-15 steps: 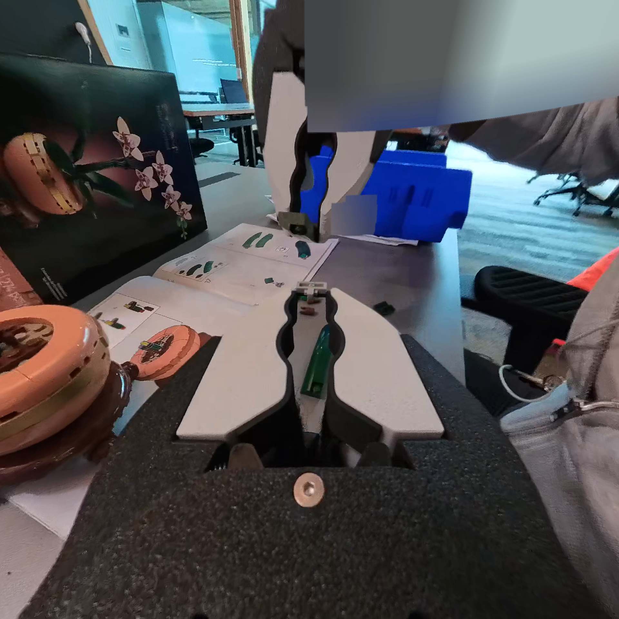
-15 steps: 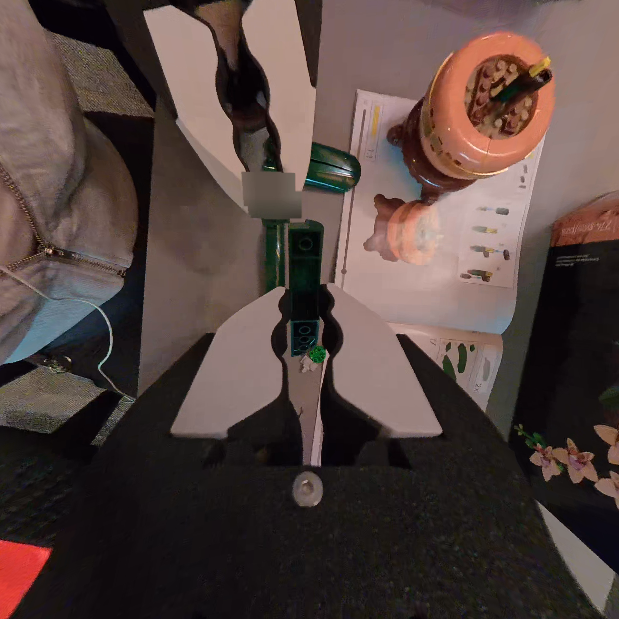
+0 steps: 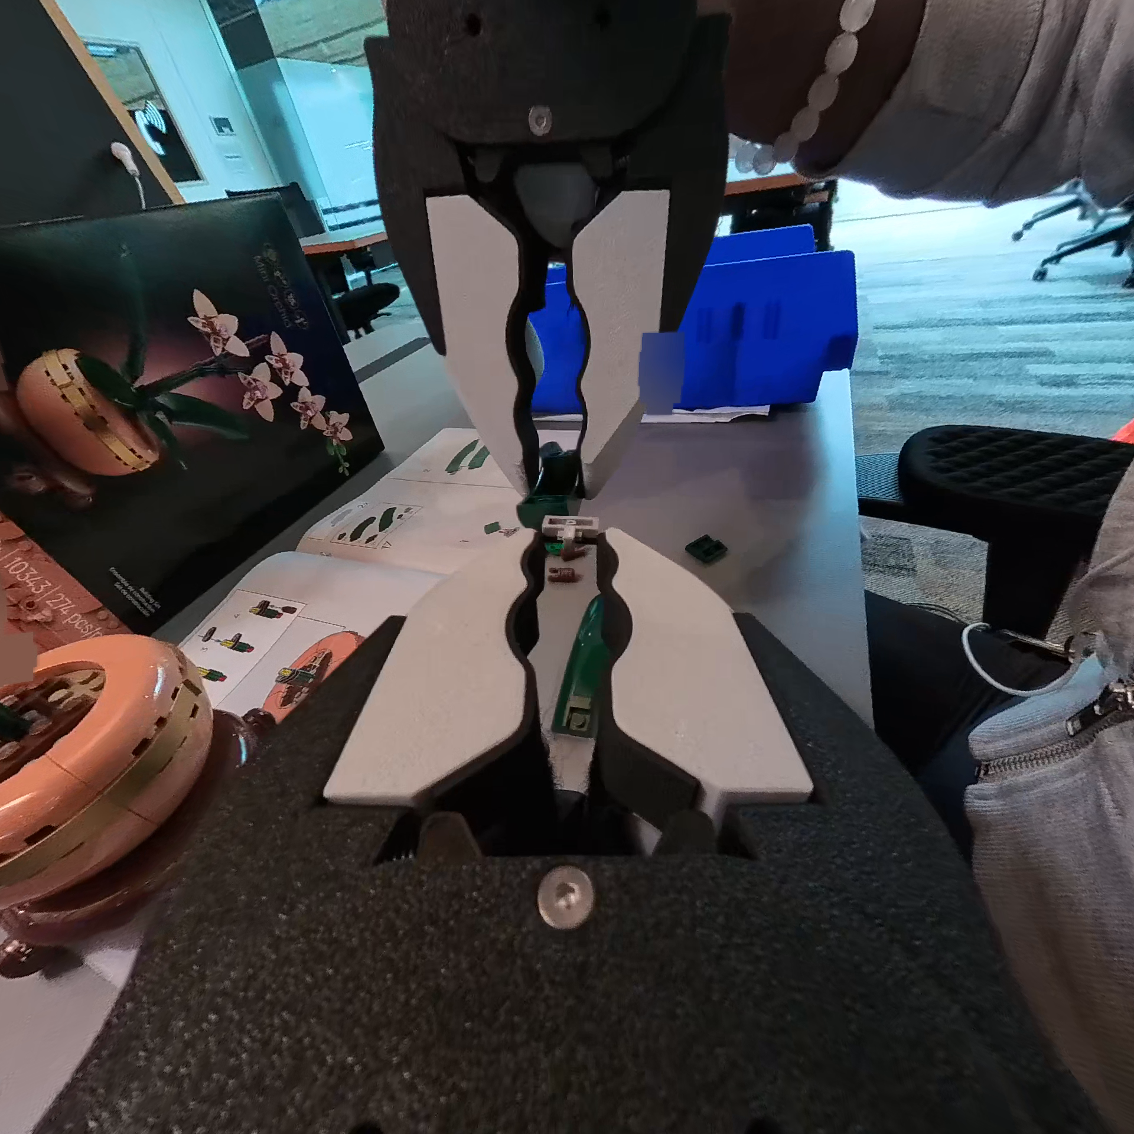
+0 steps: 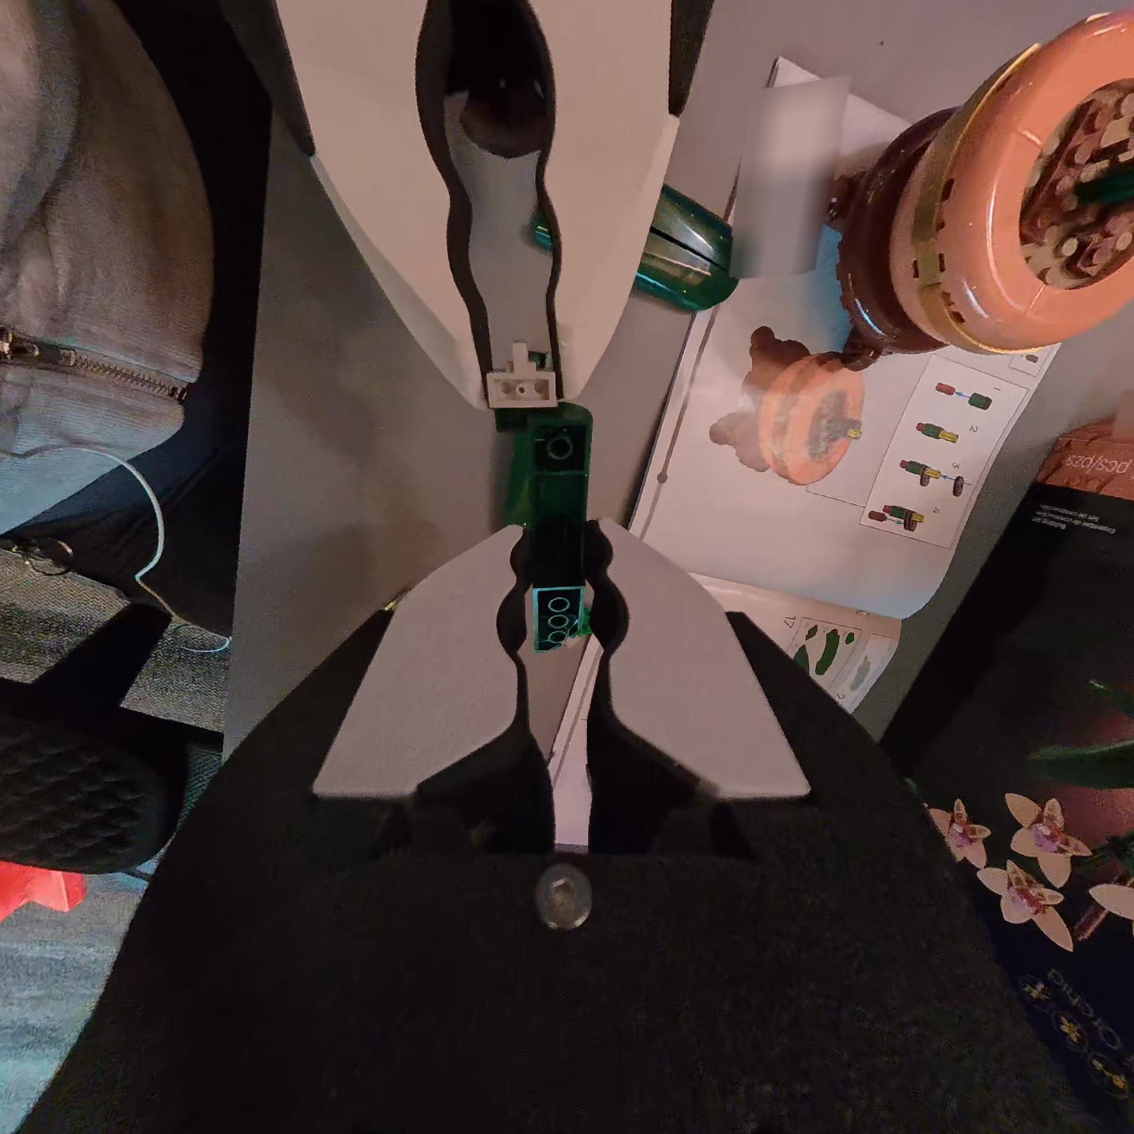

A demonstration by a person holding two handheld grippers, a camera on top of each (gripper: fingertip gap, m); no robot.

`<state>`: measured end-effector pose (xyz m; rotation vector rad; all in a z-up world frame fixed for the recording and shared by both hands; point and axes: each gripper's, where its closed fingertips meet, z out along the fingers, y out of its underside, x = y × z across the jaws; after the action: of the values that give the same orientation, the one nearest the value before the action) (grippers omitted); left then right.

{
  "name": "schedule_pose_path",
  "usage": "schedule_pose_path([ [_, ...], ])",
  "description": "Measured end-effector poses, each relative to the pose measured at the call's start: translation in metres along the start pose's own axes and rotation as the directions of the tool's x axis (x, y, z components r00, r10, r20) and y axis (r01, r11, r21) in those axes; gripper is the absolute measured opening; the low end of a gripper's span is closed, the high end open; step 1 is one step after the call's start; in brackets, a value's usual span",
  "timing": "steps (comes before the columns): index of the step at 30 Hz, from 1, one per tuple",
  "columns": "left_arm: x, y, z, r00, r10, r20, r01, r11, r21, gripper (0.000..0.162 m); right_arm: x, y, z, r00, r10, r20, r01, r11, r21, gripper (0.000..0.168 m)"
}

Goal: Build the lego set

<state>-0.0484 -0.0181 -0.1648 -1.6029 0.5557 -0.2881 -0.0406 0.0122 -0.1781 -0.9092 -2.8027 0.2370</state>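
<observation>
Left wrist view: I am bringing my right gripper (image 3: 552, 491), clenching a dark green leaf-shaped brick (image 4: 555, 552), closer to my left gripper (image 3: 569, 534), now nipping a small light-grey clip plate (image 3: 570, 523), ready for joining.

Grey table (image 3: 767, 491), instruction booklet (image 3: 393, 528), box (image 3: 184, 393)

The grey table (image 3: 791, 485) ends at its far edge against a blue bin (image 3: 767, 319), and past its right edge lies a floor of striped grey carpet (image 3: 982, 343) where office chairs (image 3: 1080, 227) stand on castors well apart from it. Just beside the right edge sits a black chair armrest (image 3: 1012, 466) with a dimpled top. Behind the far left corner a dark wall panel (image 3: 55, 141) with a wooden edge meets glass partitions (image 3: 294, 104) washed in cool bluish light, with an orange-topped desk (image 3: 343, 242) and a black chair (image 3: 362, 300) beyond.
</observation>
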Motion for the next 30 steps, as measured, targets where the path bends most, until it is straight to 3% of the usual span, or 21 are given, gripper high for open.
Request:
schedule_pose_path([
  [6,0.003,0.001,0.0,0.998,-0.049,-0.036,0.049,0.999,0.006,0.015,-0.001,0.001,0.001,0.998,-0.063,-0.004,0.063,0.996,-0.056,0.016],
  [15,0.004,0.008,0.003,0.992,-0.121,-0.046,0.119,0.992,-0.047,0.015,-0.002,0.007,0.008,0.998,-0.034,0.054,0.041,0.991,-0.131,0.016],
  [30,0.005,0.017,0.007,0.995,-0.094,-0.018,0.091,0.989,-0.119,0.015,-0.003,0.013,0.018,0.996,-0.05,0.069,0.066,0.964,-0.259,0.016],
])
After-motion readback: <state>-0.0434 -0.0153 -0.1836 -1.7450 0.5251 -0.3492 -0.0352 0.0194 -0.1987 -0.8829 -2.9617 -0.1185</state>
